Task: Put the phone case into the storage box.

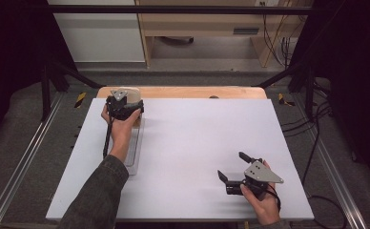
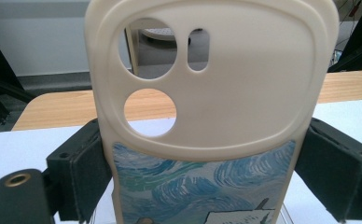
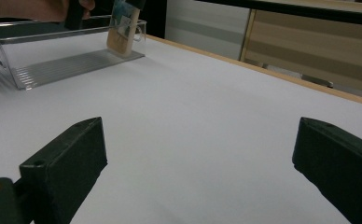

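Observation:
A cream phone case [image 2: 226,93] with camera cut-outs and a blue swirl painting stands upright between the jaws of my left gripper [image 2: 207,177], which is shut on its two sides. In the high view my left gripper [image 1: 126,109] holds the case [image 1: 134,97] at the far left of the table, over the far end of a clear plastic tray [image 1: 134,152]. The right gripper view shows the case [image 3: 122,32] with its lower end inside the tray [image 3: 53,35]. My right gripper [image 1: 233,166] rests near the front right, jaws wide open [image 3: 202,163] with nothing between them.
A white sheet [image 1: 192,138] covers the table, whose wooden far edge [image 1: 183,92] shows beyond it. Black frame bars and cables stand to both sides. A person's sleeve [image 1: 97,195] comes in at the lower left.

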### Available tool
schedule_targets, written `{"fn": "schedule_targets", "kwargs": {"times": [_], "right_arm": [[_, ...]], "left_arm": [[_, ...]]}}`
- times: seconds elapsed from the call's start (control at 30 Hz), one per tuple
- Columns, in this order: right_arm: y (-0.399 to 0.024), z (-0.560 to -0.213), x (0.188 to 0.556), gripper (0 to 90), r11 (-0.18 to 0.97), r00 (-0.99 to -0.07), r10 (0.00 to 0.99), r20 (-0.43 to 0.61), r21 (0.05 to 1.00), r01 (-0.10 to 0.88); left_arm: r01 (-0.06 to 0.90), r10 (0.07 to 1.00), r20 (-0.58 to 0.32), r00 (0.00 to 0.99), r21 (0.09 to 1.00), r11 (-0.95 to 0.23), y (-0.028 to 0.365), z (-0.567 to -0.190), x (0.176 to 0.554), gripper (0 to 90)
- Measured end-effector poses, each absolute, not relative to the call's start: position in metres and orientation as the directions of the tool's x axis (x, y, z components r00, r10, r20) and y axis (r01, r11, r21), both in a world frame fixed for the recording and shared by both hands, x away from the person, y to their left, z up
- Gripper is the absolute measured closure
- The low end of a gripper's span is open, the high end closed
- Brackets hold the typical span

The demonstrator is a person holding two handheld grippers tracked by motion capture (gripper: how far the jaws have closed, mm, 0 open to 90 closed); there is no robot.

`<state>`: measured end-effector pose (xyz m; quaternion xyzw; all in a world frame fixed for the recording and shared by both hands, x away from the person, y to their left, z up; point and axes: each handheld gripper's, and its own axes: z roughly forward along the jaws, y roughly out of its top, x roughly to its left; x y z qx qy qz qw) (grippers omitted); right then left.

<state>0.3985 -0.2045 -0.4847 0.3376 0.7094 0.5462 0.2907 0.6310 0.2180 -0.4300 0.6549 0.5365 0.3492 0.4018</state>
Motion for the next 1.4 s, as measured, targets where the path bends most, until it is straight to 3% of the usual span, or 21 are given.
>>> {"fn": "schedule_targets", "kwargs": {"times": [0.87,1.4], "right_arm": [[-0.2032,-0.4847,0.3982,2.8,0.18,-0.609,0.792,-0.044,0.97,0.164],[-0.2026,-0.4846,0.3979,2.9,0.181,-0.611,0.79,-0.046,0.97,0.162]], "left_arm": [[0.421,0.983,0.007,0.185,0.903,-0.086,0.2209,-0.4297,0.6308,9.5],[0.324,0.98,-0.001,0.197,0.944,-0.064,0.2218,-0.4206,0.6267,6.0]]}}
